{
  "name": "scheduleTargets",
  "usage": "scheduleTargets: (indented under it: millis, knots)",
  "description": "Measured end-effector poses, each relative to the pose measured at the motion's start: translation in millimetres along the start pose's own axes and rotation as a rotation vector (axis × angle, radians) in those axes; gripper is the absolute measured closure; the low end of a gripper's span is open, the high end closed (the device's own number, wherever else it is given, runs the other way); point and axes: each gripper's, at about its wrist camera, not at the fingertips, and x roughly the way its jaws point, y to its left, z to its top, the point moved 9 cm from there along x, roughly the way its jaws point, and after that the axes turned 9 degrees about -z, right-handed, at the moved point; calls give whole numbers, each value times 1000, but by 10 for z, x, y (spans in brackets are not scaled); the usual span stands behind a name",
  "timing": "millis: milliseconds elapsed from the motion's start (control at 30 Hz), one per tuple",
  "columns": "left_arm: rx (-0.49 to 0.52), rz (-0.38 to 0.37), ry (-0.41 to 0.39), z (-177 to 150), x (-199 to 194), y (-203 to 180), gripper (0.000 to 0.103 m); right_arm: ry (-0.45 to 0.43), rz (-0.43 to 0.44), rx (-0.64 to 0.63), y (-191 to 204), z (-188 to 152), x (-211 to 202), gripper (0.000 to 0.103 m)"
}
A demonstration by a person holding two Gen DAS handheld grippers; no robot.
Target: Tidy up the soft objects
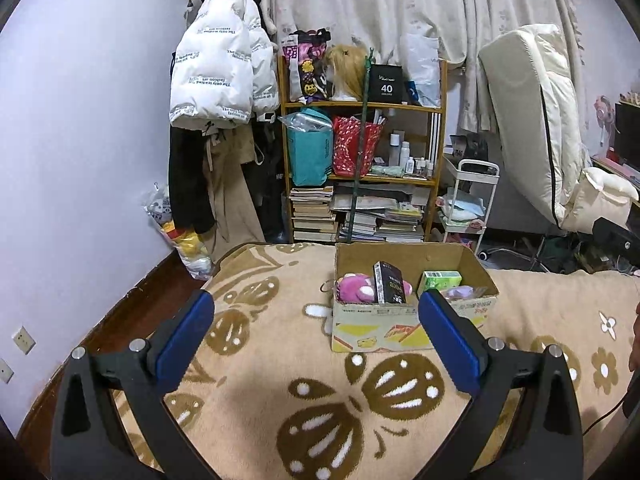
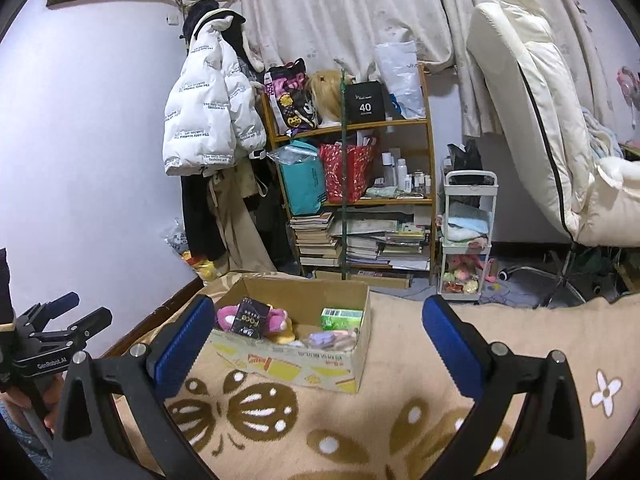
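Left wrist view: left claw (image 1: 314, 312) open, empty, near cardboard box (image 1: 412, 330) holding pink plush (image 1: 354, 288); right claw (image 2: 316, 318) likewise open, empty.

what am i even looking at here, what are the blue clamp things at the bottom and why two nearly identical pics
There is no robot here. A person holds a two-finger gripper in each hand, and each gripper carries a wide-angle camera looking forward along its fingers. That is why the pictures nearly match: one is from the left gripper, the other from the right gripper. The blue pieces are the finger pads. Both grippers are open and hold nothing.

In the right view you can also see the left gripper from the side, at the left edge.

Ahead, on a bed covered by a beige blanket with brown patterns, sits an open cardboard box. Inside are a pink plush toy, a black carton, a green carton and a small purple soft item. Behind is a cluttered shelf.
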Motion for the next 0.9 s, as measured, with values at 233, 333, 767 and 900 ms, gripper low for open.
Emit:
scheduleTargets:
  millis: [233,333,767,900]
  knots:
    - [10,-8,-43,-37,-126,-29,2,-41,-26,0,-16,-58,-190,0]
    - [23,9,-57,-67,-161,-29,2,-33,-24,1,-24,-119,-218,0]
    - [18,42,-122,-113,-239,11,2,14,-53,-62,-3,-405,-70,0]
    - [15,44,-129,-116,-235,24,2,13,-57,-67,-4,-428,-54,0]
